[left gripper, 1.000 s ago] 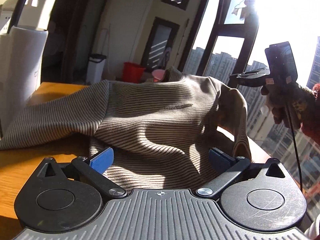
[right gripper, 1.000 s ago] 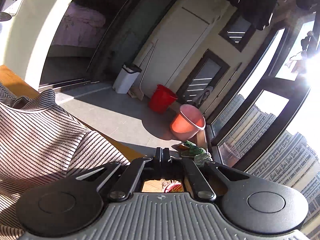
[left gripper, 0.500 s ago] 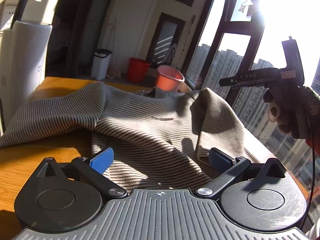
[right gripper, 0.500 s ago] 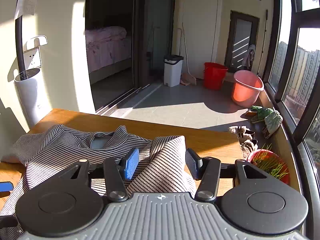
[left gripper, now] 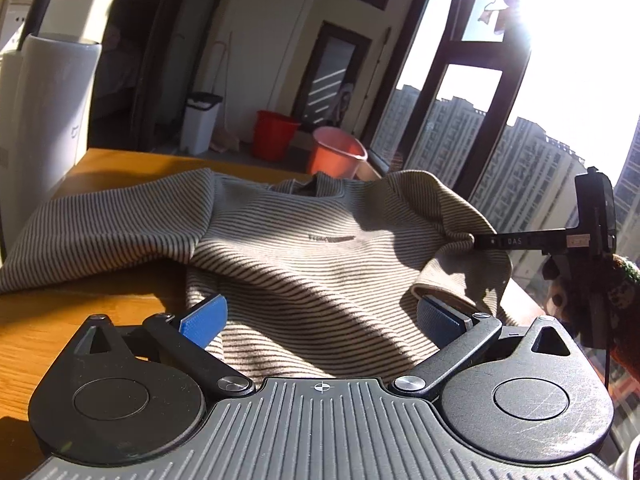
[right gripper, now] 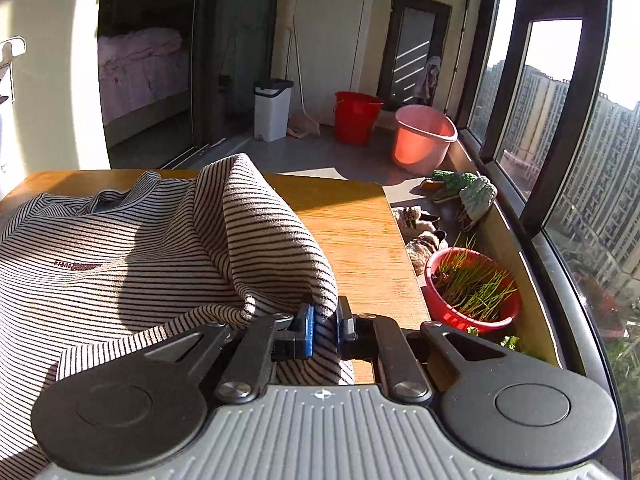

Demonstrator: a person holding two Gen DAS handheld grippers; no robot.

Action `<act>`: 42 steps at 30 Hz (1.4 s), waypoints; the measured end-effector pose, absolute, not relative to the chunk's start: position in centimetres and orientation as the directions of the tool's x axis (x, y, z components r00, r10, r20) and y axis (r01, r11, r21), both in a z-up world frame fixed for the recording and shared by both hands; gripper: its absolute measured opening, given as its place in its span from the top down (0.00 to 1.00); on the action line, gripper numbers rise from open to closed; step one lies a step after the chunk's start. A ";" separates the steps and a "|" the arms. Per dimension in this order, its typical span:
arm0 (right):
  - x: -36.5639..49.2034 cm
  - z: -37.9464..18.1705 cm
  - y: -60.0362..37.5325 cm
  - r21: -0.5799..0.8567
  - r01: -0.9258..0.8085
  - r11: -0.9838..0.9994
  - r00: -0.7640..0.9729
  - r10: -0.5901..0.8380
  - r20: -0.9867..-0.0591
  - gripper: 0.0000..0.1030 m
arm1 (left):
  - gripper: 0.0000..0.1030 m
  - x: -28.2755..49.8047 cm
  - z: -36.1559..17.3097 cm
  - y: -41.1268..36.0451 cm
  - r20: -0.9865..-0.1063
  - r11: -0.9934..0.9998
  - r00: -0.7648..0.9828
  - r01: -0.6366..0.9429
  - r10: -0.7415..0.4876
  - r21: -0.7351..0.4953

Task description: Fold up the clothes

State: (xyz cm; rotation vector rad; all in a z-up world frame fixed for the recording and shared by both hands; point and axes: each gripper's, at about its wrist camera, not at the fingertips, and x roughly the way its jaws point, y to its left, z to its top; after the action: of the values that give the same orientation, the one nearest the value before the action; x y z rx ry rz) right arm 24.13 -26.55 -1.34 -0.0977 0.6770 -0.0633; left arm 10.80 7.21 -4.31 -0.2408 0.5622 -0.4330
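A grey-and-black striped sweater [left gripper: 300, 248] lies chest up on the wooden table [left gripper: 80, 320], one sleeve stretched out to the left. My left gripper [left gripper: 322, 316] is open just above the near hem, blue pads wide apart on either side of the cloth and not pressing it. In the right wrist view the sweater [right gripper: 120, 248] rises into a bunched ridge at the right shoulder and sleeve. My right gripper [right gripper: 323, 328] is closing tight on that fold, both pads pressing the fabric. Seen from the left wrist, my right gripper [left gripper: 476, 242] pinches the sleeve at the right edge.
A tall white cylinder [left gripper: 44, 120] stands at the table's left. The table's right edge [right gripper: 400, 240] borders a sill with a red pot of grass [right gripper: 472, 292] and slippers. A pink bucket [right gripper: 424, 144] and a red one stand on the floor beyond.
The sweater, held up a second ago, has dropped flat onto the table. My right gripper opened, swung down to the right sleeve and shut on it. The left gripper stayed put, open.
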 end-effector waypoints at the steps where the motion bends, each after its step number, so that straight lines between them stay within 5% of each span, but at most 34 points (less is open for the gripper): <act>1: 23.8 -1.4 -27.1 -0.118 0.043 0.992 0.767 -0.108 -0.632 0.91 | 0.00 10.9 -4.4 7.2 -0.467 0.876 0.748 0.335 -0.471 -0.347; 5: 22.6 -1.3 -27.7 -0.169 0.043 0.985 0.751 -0.143 -0.645 0.88 | 0.00 11.3 -4.8 7.1 -0.484 0.839 0.694 0.361 -0.534 -0.408; 11: 22.3 5.0 -25.0 -0.031 -0.071 0.997 0.882 0.048 -0.469 0.83 | 0.00 11.9 -5.0 7.0 -0.495 0.870 0.723 0.324 -0.481 -0.373; 16: 29.5 3.4 -18.9 0.261 -0.292 0.920 0.741 0.390 -0.546 0.83 | 0.00 11.1 -4.8 6.2 -0.480 0.890 0.754 0.332 -0.449 -0.311; 21: 34.9 -1.2 -14.5 0.306 -0.269 0.913 0.644 0.407 -0.647 0.74 | 0.00 10.0 -4.4 5.6 -0.438 0.904 0.793 0.344 -0.425 -0.255; 24: 36.3 -3.4 -13.1 0.368 -0.261 0.893 0.569 0.450 -0.688 0.78 | 0.00 9.5 -4.3 5.4 -0.419 0.905 0.803 0.355 -0.424 -0.235; 26: 35.9 -2.6 -12.0 0.356 -0.316 0.879 0.571 0.476 -0.669 0.97 | 0.00 9.5 -4.2 5.3 -0.411 0.902 0.804 0.363 -0.430 -0.235; 31: 37.2 2.4 -11.7 0.286 -0.363 0.887 0.703 0.462 -0.541 1.00 | 0.00 9.5 -4.4 5.4 -0.405 0.896 0.801 0.369 -0.442 -0.248; 38: 37.7 5.1 -13.0 0.198 -0.351 0.915 0.755 0.402 -0.518 0.98 | 0.00 9.8 -4.5 5.8 -0.411 0.895 0.798 0.351 -0.440 -0.276; 42: 35.3 3.8 -13.9 0.165 -0.369 0.915 0.713 0.393 -0.581 0.80 | 0.00 9.9 -4.6 5.7 -0.416 0.893 0.795 0.344 -0.442 -0.291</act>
State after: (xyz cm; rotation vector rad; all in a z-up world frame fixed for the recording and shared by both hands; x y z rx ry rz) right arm 35.27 -13.91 3.81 0.0383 0.6522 0.4223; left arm 9.86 5.67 -4.59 -0.2047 0.4957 -0.4257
